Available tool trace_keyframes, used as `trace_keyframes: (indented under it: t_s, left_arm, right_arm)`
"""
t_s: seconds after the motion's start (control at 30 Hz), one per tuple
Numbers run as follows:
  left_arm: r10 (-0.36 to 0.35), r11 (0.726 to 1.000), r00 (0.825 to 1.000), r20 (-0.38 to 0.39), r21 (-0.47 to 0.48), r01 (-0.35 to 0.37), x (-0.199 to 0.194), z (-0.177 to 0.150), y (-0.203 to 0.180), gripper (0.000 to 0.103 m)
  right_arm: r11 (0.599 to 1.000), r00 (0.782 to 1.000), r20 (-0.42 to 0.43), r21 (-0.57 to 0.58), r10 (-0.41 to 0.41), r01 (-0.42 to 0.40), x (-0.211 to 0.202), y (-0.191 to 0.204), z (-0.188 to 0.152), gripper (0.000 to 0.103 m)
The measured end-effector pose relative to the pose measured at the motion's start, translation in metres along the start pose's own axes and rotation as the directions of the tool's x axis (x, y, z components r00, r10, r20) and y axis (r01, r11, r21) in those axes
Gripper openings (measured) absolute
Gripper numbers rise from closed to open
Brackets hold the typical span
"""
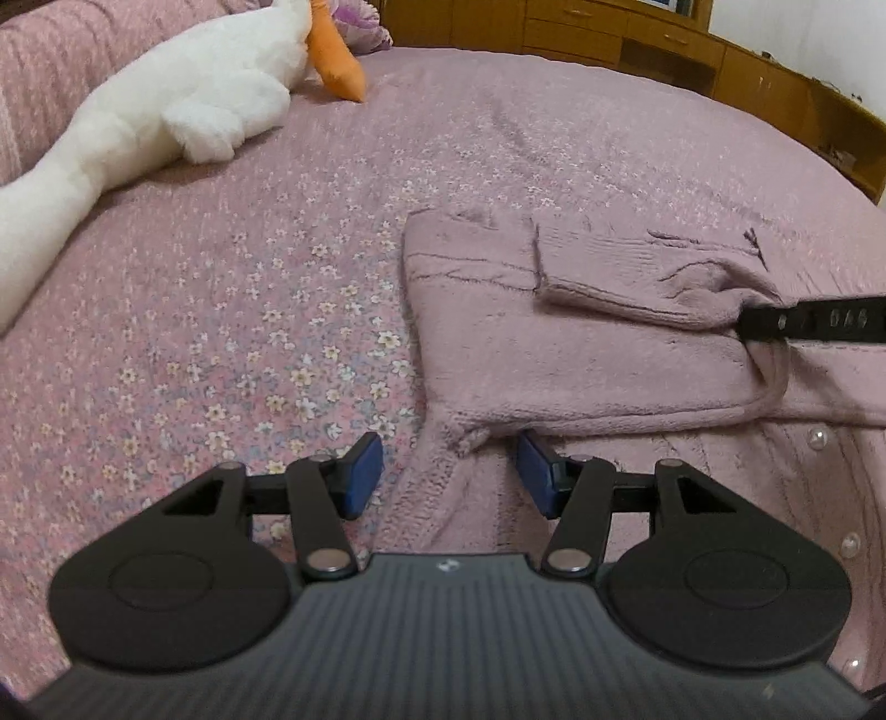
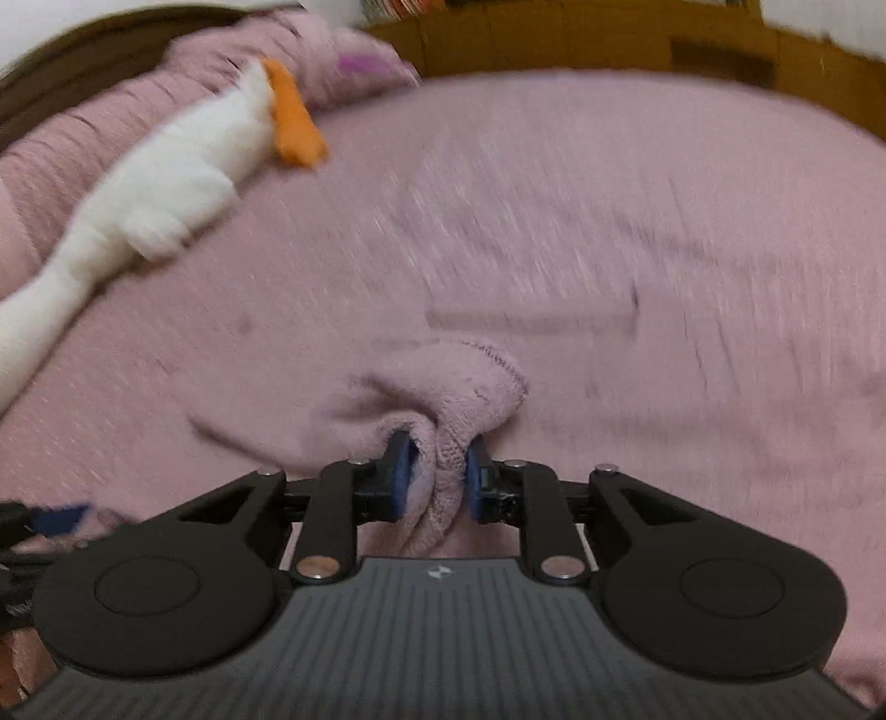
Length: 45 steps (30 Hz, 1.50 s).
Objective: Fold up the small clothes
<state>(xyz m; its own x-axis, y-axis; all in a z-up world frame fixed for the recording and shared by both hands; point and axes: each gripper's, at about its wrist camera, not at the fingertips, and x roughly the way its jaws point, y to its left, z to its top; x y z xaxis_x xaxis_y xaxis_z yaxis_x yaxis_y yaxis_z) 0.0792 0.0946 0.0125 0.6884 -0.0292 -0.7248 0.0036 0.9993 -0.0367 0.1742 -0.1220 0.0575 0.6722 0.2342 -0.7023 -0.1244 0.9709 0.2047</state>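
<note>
A small fuzzy pink cardigan (image 1: 581,354) with pearl buttons lies on the bed, one sleeve (image 1: 637,277) folded across its body. My left gripper (image 1: 449,473) is open, its blue pads on either side of the cardigan's near corner. My right gripper (image 2: 437,476) is shut on a bunched fold of the cardigan (image 2: 443,399) and holds it up; its black finger (image 1: 814,321) enters the left wrist view from the right, at the sleeve. The right wrist view is motion-blurred.
A pink floral bedspread (image 1: 249,310) covers the bed. A white plush goose with an orange beak (image 1: 183,105) lies at the back left. Wooden drawers (image 1: 609,33) stand behind the bed.
</note>
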Motion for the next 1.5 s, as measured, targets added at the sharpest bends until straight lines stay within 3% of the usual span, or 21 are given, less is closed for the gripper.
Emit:
trace_keyframes:
  t_s: [0.17, 0.3, 0.6, 0.7, 0.83, 0.87, 0.9, 0.93, 1.0, 1.27, 1.5]
  left_arm:
    - [-0.009, 1.000, 1.000, -0.006, -0.006, 0.009, 0.000, 0.000, 0.002, 0.057]
    - [0.003, 1.000, 1.000, -0.025, 0.009, -0.003, 0.001, 0.002, -0.001, 0.057]
    - [0.008, 1.000, 1.000, -0.029, 0.018, -0.008, 0.006, 0.003, 0.001, 0.060]
    - [0.007, 1.000, 1.000, -0.026, 0.018, -0.007, 0.006, 0.002, 0.001, 0.060]
    - [0.007, 1.000, 1.000, -0.022, 0.022, -0.007, 0.006, 0.001, 0.001, 0.061]
    - [0.008, 1.000, 1.000, -0.021, 0.024, -0.007, 0.006, 0.001, 0.001, 0.061]
    - [0.008, 1.000, 1.000, -0.021, 0.025, -0.008, 0.007, 0.001, 0.001, 0.061]
    - [0.008, 1.000, 1.000, -0.021, 0.025, -0.008, 0.007, 0.001, 0.001, 0.061]
    - [0.007, 1.000, 1.000, -0.021, 0.024, -0.007, 0.006, 0.001, 0.002, 0.063]
    - [0.010, 1.000, 1.000, -0.021, 0.027, -0.009, 0.006, 0.001, 0.002, 0.064]
    - [0.013, 1.000, 1.000, -0.028, 0.025, -0.013, 0.007, 0.003, 0.002, 0.064]
  right_arm:
    - [0.999, 0.995, 0.094, -0.015, -0.038, 0.040, -0.027, 0.018, 0.003, 0.055]
    - [0.997, 0.994, 0.111, -0.081, 0.014, -0.005, -0.038, 0.041, 0.010, 0.057]
    - [0.965, 0.989, 0.008, -0.218, 0.151, -0.145, -0.003, 0.101, 0.005, 0.057]
    - [0.959, 0.986, -0.015, -0.230, 0.165, -0.164, 0.014, 0.113, 0.002, 0.057]
    - [0.964, 0.991, -0.014, -0.234, 0.130, -0.130, 0.039, 0.120, 0.002, 0.058]
    - [0.967, 0.992, -0.006, -0.223, 0.126, -0.124, 0.041, 0.120, 0.003, 0.056]
    - [0.971, 0.993, 0.004, -0.212, 0.114, -0.111, 0.041, 0.120, 0.004, 0.047]
    - [0.974, 0.995, 0.017, -0.210, 0.094, -0.089, 0.040, 0.120, 0.005, 0.026]
    - [0.979, 0.994, 0.038, -0.182, 0.104, -0.095, 0.036, 0.111, 0.009, 0.010]
    - [0.996, 0.965, 0.247, -0.017, 0.084, -0.082, -0.042, 0.049, 0.027, 0.008]
    - [0.992, 0.933, 0.358, 0.125, -0.030, -0.016, -0.101, -0.027, 0.019, 0.008]
